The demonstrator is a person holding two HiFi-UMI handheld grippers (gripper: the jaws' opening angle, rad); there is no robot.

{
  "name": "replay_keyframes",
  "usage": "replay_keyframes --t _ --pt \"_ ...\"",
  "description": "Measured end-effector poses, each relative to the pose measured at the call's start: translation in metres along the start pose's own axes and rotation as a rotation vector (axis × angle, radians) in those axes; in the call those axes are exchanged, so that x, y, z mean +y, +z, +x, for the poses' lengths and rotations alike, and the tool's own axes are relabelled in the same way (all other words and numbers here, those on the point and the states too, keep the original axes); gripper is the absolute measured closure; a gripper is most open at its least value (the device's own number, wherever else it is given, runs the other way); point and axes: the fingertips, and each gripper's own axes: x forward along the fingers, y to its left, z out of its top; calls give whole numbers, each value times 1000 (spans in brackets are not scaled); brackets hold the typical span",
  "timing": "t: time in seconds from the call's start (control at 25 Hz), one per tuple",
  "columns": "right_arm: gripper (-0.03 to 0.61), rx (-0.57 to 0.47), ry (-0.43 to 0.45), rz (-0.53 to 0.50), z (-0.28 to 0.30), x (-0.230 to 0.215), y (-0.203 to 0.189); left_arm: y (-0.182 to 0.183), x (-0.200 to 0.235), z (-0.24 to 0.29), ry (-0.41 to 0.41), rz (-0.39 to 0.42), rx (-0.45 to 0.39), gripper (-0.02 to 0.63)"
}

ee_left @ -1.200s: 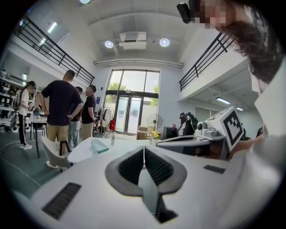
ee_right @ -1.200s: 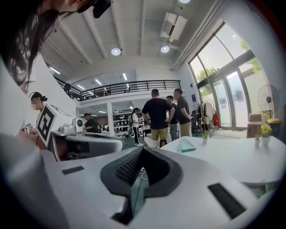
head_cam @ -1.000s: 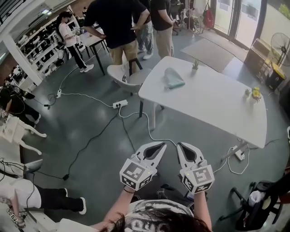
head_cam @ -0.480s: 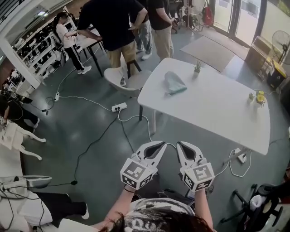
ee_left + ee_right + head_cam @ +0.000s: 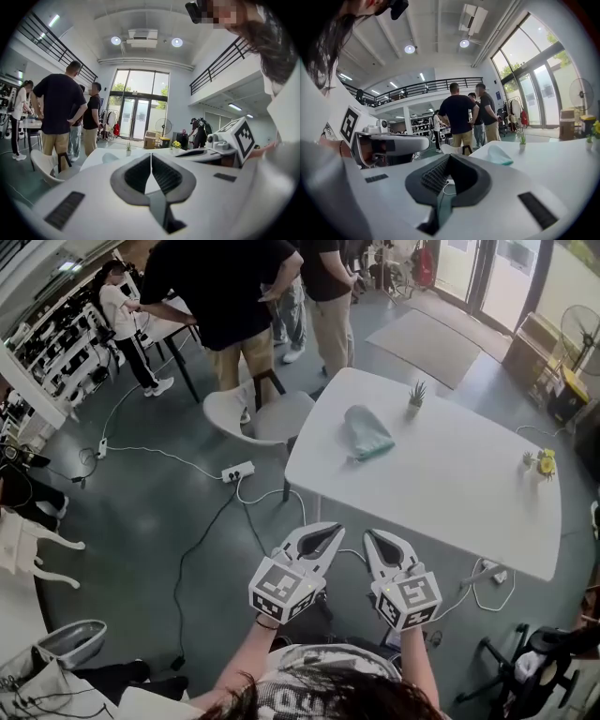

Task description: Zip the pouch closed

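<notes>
A light teal pouch (image 5: 367, 432) lies on the near-left part of the white table (image 5: 459, 493). It also shows past the jaws in the right gripper view (image 5: 499, 155) and, small, in the left gripper view (image 5: 110, 158). Both grippers hang side by side over the floor, short of the table's near edge and well apart from the pouch. My left gripper (image 5: 333, 531) is shut with nothing in it, its pads meeting at the tip (image 5: 151, 155). My right gripper (image 5: 372, 536) is likewise shut and empty (image 5: 449, 157).
A small potted plant (image 5: 415, 393) and a yellow flower (image 5: 541, 462) stand on the table. A white chair (image 5: 258, 415) sits at its left corner, with people (image 5: 234, 296) standing behind. A power strip (image 5: 232, 471) and cables lie on the floor.
Both grippers and the head view have moved toward the table; the table and pouch sit lower and nearer in the head view. The jaws stay shut.
</notes>
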Motion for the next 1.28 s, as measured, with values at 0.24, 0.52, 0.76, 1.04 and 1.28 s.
replay_keyframes --t 0.24,0.52,0.76,1.04,1.28 --pt "581 27 -39 -16 55 -13 11 8 62 23 -26 -4 2 598" --pt "581 40 -110 -13 88 -27 16 2 98 39 -80 -10 29 598" --pt "581 70 -144 12 94 -36 8 -13 103 49 -122 -29 67 598" --pt "580 99 -153 22 101 -45 -1 -28 104 61 -146 -59 100 598" --pt "580 122 -131 54 117 -61 -12 -42 110 70 -140 -77 133 598"
